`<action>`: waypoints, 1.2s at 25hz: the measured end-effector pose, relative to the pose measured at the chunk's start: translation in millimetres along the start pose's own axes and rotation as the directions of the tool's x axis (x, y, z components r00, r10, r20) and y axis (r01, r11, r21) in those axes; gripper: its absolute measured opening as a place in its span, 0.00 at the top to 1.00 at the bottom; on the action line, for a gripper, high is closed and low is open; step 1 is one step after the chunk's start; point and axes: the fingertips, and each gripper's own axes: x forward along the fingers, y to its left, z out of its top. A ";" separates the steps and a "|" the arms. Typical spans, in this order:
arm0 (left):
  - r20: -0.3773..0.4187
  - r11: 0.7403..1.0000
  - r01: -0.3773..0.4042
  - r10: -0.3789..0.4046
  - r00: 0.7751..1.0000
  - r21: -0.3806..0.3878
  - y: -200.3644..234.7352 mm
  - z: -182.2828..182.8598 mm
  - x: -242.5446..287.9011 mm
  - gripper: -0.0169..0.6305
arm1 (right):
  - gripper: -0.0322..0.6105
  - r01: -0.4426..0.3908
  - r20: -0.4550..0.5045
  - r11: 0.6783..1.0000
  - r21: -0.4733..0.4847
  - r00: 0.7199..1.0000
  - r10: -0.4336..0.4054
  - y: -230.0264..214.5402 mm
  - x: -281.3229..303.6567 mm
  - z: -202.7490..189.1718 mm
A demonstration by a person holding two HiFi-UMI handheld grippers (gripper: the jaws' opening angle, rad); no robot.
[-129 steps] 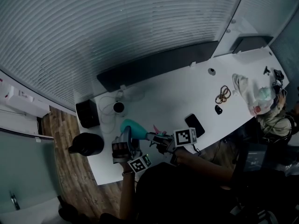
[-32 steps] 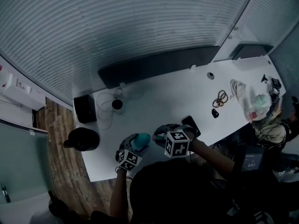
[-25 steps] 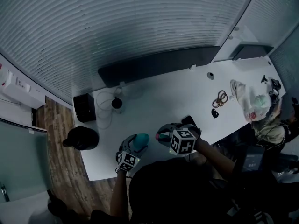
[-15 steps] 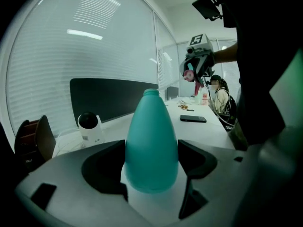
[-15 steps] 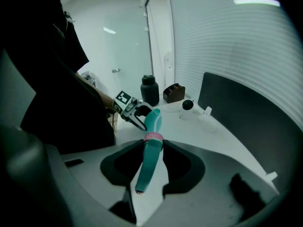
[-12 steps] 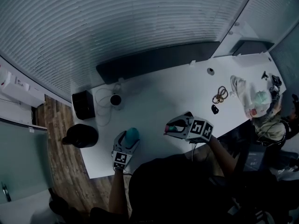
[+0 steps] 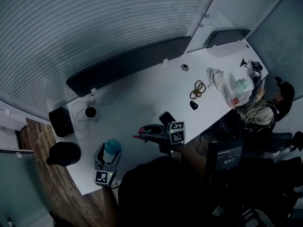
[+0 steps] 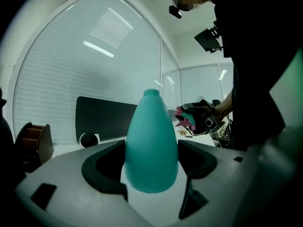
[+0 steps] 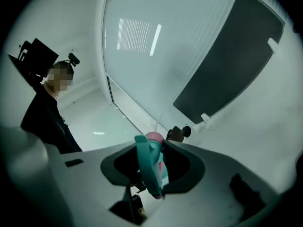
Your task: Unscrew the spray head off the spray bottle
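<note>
The teal spray bottle (image 7: 112,147) stands upright in my left gripper (image 7: 107,159), which is shut on its body near the table's front left corner. In the left gripper view the bottle (image 8: 151,145) fills the gap between the jaws of the left gripper (image 8: 151,162), and its neck is bare and open. My right gripper (image 7: 150,133) is well apart to the right and is shut on the teal and pink spray head (image 7: 143,134). In the right gripper view the spray head (image 9: 152,167) sits pinched between the jaws of the right gripper (image 9: 151,171).
The white table (image 7: 137,98) carries a black phone (image 7: 166,117), a small round device with a cable (image 7: 90,111), coiled rings (image 7: 198,88) and a white bag (image 7: 232,91). A black speaker (image 7: 60,121) stands at the left end. A person (image 7: 265,108) sits at the far right.
The grippers have drawn apart: the spray head has gone right with the right gripper, away from the bottle's neck. The left gripper has carried the bottle left and turned it upright.
</note>
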 end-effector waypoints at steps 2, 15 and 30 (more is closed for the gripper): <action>-0.025 1.000 0.004 -0.004 1.000 0.021 -4.2 -1.9 0.7 0.43 | 0.75 -0.001 -0.017 1.000 0.015 1.000 0.001 -0.6 5.9 -9.9; -0.064 1.000 0.012 -0.012 0.998 -0.003 -9.4 -23.9 1.8 0.43 | 0.75 -0.008 0.020 0.999 0.053 1.000 0.007 7.0 2.5 -14.0; -0.063 1.000 0.017 -0.018 0.998 -0.007 -8.5 -26.0 6.9 0.43 | 0.75 -0.004 -0.010 0.999 0.049 1.000 0.004 3.6 6.9 -23.6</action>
